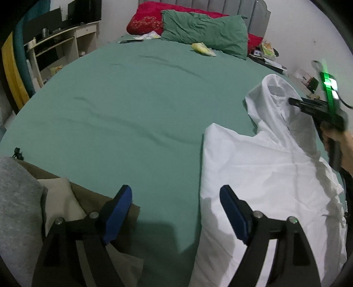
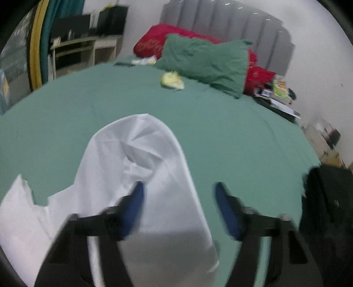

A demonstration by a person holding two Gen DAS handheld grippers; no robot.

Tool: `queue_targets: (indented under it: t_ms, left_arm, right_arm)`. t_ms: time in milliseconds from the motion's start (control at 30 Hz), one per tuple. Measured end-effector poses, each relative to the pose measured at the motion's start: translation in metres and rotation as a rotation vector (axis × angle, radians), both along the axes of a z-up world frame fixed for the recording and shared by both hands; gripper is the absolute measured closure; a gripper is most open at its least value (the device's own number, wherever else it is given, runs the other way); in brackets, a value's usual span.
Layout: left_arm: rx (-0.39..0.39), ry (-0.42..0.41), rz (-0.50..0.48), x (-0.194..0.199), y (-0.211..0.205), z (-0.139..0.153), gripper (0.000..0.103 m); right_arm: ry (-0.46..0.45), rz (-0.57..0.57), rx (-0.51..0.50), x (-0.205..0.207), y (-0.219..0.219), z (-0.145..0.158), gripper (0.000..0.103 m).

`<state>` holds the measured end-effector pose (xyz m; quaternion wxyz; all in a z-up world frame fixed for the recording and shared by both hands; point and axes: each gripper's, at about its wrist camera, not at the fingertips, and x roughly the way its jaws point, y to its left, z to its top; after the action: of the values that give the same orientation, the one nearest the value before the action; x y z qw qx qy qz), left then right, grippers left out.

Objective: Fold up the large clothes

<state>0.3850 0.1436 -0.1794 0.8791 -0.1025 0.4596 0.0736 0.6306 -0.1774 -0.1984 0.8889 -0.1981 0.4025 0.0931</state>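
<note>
— What's the room like?
— A bed [image 1: 132,99] under a green sheet, one green pillow [image 1: 205,33], one red.
— The garment?
— One white garment [image 1: 264,176] lies at the bed's right edge.
— Jaws?
— Left gripper [image 1: 176,212] spread, empty; right gripper [image 2: 179,209] apart over the cloth, gripping nothing.

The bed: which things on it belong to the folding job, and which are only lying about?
Belong to the job:
white garment
left gripper
right gripper
green sheet, the folding surface

Only lying about:
green pillow
red pillow
yellow packet
clothes pile at the left edge
</note>
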Motion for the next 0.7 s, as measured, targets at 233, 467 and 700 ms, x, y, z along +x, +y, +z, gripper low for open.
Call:
queue_targets:
  t_ms: [233, 467, 700]
  left_arm:
    - [-0.026, -0.026, -0.007, -0.006, -0.002, 0.008, 0.021]
    - [-0.026, -0.079, -0.041, -0.018, -0.012, 0.023, 0.021]
    - [-0.05, -0.072, -0.08, -0.024, -0.029, 0.021, 0.021]
  right_arm:
    - [-0.162, 0.155, -0.203, -0.083, 0.006, 0.028, 0.1]
    - [-0.263, 0.387, -0.439, -0.247, -0.002, 0.03, 0.1]
    - [-0.207, 0.552, -0.661, -0.347, -0.011, -0.038, 0.091]
